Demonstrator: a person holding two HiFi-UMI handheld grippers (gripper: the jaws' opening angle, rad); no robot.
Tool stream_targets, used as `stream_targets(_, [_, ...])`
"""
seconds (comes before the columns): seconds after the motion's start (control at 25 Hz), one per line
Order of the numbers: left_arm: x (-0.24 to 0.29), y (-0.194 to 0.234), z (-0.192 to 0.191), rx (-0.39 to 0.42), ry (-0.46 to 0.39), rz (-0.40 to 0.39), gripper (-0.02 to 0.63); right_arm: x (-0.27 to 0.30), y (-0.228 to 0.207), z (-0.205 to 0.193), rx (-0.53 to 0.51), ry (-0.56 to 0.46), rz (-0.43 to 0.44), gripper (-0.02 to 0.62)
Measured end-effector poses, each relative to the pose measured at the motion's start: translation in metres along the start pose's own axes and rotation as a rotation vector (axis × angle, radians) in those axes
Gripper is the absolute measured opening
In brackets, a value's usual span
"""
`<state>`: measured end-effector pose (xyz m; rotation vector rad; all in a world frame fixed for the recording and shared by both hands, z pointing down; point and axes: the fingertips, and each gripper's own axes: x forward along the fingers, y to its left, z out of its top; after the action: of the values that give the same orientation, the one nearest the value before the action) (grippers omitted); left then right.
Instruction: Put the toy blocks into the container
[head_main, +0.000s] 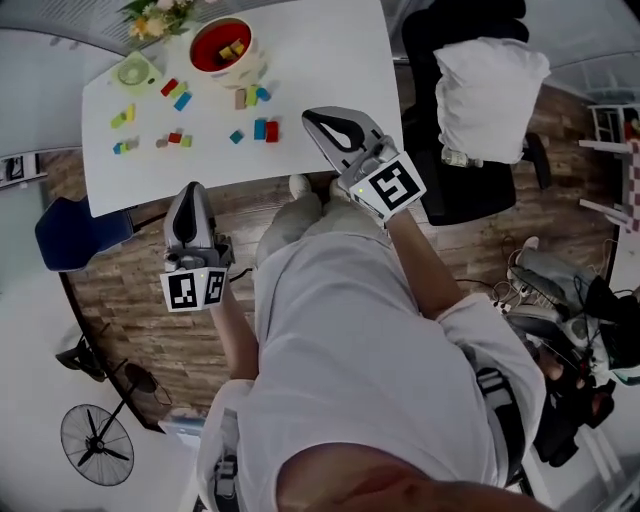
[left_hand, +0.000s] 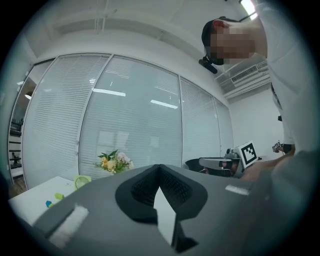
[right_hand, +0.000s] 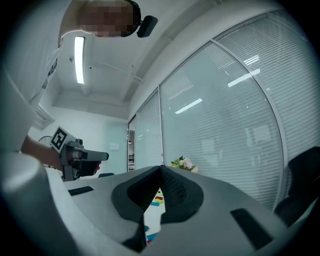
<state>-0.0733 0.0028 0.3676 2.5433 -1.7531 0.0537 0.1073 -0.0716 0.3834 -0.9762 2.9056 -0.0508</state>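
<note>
Fingers (left_hand: 142, 189) of the left gripper (left_hand: 159, 169) meet at their tips, and we see nothing between them. We find the right gripper (right_hand: 161, 171) in the same state: its fingers (right_hand: 176, 192) are closed together and hold nothing.

In the head view, the left gripper (head_main: 190, 190) is held off the near edge of the white surface (head_main: 330, 60), above the wooden floor (head_main: 150, 320). The right gripper (head_main: 312, 116) has its tip over the near part of the surface, near a blue block (head_main: 260, 129) and a red block (head_main: 272, 131) that stand side by side.

We locate the toy blocks (head_main: 175, 137) lying loose across the surface, and neither gripper touches any of them. Green pieces (head_main: 123, 117) lie toward the left edge, and two more blocks, one red (head_main: 170, 87) and one blue (head_main: 183, 101), lie nearer the container.

The container is a red bowl (head_main: 197, 40) at the far side of the surface. Yellow blocks (head_main: 233, 49) already lie inside it. A pale green round object (head_main: 134, 70) sits just left of the bowl, and a bunch of flowers (head_main: 155, 17) stands at the far edge behind it.

Right of the surface we note a dark chair (head_main: 470, 190) carrying a white cushion (head_main: 490, 85).
</note>
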Motion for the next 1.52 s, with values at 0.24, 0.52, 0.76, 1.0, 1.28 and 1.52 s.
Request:
stream_targets(0.24, [0.012, -0.034, -0.014, 0.014, 0.029, -0.080, -0.002, -0.035, 0.003, -0.014, 0.012, 0.026, -0.065, 0.002])
stream_targets(0.52, [0.010, -0.041, 0.005, 0.041, -0.031, -0.166, -0.002, -0.032, 0.017, 0.003, -0.038, -0.002, -0.123, 0.002])
stream_targets(0.76, [-0.030, -0.025, 0.013, 0.024, -0.069, -0.191, -0.002, -0.014, 0.065, 0.004, -0.065, 0.031, -0.124, 0.002])
stream_targets(1.0, [-0.069, 0.001, 0.018, -0.006, -0.094, -0.193, -0.002, -0.004, 0.104, 0.012, -0.130, 0.073, -0.171, 0.000])
stream_targets(1.28, [-0.092, 0.023, 0.016, -0.025, -0.114, -0.166, -0.002, 0.007, 0.123, 0.009, -0.140, 0.090, -0.175, 0.000])
stream_targets(1.52, [-0.099, 0.032, 0.021, -0.025, -0.125, -0.146, -0.002, 0.019, 0.132, 0.016, -0.156, 0.078, -0.145, 0.000])
